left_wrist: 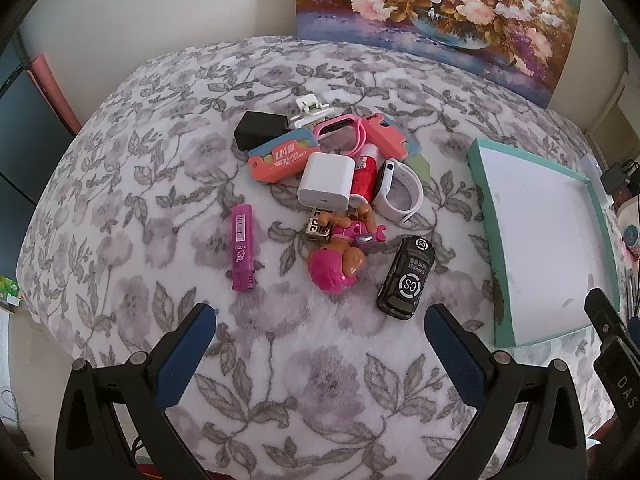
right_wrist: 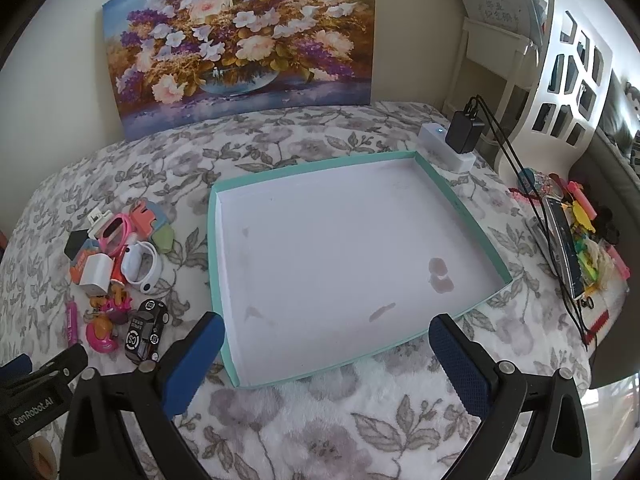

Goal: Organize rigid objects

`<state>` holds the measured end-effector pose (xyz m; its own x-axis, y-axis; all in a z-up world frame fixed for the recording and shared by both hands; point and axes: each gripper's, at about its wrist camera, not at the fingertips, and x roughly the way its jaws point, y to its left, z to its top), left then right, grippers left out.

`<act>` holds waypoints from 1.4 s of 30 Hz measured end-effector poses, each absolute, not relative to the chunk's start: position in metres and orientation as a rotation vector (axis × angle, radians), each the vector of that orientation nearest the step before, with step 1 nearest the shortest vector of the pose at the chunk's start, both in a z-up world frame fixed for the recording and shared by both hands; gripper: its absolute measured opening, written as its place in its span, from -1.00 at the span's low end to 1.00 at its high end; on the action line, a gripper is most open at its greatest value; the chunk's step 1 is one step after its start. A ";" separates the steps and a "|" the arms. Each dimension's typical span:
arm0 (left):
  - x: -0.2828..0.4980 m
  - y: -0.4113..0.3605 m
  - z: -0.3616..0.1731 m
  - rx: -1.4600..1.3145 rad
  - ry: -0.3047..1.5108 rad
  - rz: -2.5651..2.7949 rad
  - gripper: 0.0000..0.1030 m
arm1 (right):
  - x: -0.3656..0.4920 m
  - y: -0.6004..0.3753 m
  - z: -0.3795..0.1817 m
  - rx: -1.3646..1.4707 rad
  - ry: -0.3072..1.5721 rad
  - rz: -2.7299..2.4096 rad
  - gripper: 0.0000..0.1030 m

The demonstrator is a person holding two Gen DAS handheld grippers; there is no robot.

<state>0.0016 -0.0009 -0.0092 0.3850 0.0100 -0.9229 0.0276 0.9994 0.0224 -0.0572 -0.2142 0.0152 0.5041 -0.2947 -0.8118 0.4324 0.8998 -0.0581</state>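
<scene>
Hovering over the flower-patterned fleece blanket [left_wrist: 120, 200], the left gripper [left_wrist: 320, 340] is holding its blue-padded fingers wide apart around nothing, facing the heap. Sweeping left to right: the magenta plastic lighter [left_wrist: 242, 249] is lying apart on its own, the white cube charger [left_wrist: 327, 182] is sitting on top of the pile with the orange card-shaped case [left_wrist: 280, 160] just beside it, the pink toy pup figure [left_wrist: 340, 260] is sprawling below, and the black toy car [left_wrist: 407, 277] is resting nearest the shallow teal-rimmed white tray [left_wrist: 484, 208]. Over that tray, the right gripper [right_wrist: 326, 354] is also gaping open and carrying nothing; the tray is holding no objects yet. The risk looks plain: the pile is overlapping, so a grab at the charger could drag neighbours along, and the soft fleece may let fingers snag or tip the rounded pup.
</scene>
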 end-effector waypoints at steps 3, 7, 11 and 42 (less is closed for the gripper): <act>0.002 -0.001 -0.010 0.041 1.182 -0.010 1.00 | -0.057 -0.214 0.016 0.159 0.945 -0.441 1.00; 0.003 -0.001 -0.011 0.047 1.187 -0.010 1.00 | -0.057 -0.214 0.016 0.159 0.946 -0.441 1.00; 0.003 -0.001 -0.012 0.049 1.190 -0.009 1.00 | -0.057 -0.214 0.016 0.160 0.945 -0.442 1.00; 0.026 0.042 -0.002 -0.070 1.173 0.108 1.00 | -0.030 -0.189 0.039 0.180 0.918 -0.312 1.00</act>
<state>0.0264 0.0422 -0.0024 0.3834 0.0480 -0.9223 -0.1213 0.9926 0.0012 -0.0296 -0.1887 0.0390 0.5671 -0.1876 -0.8020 0.3395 0.9404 0.0200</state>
